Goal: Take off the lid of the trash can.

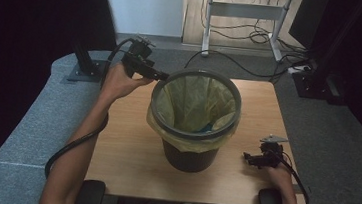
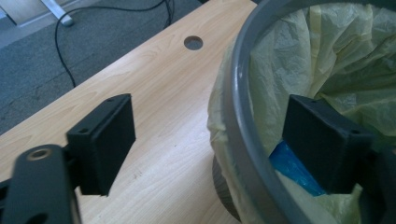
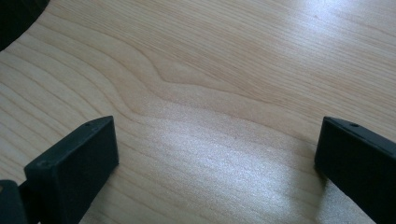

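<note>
- Dark bin (image 1: 190,155), grey rim ring (image 1: 193,133), stood upright mid-table.
- Yellow bag liner (image 1: 194,101) tucked inside, edge folded out under the ring.
- Blue item (image 2: 292,165) seen at the bottom.

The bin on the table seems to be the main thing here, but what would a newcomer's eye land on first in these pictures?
First the dark bin in the middle of the wooden table, lined with a yellow bag folded over its grey rim; something blue lies inside. Next, the left gripper at the rim's far left, one jaw inside, one outside, not pressing it. The right gripper rests open on the table's right.
</note>
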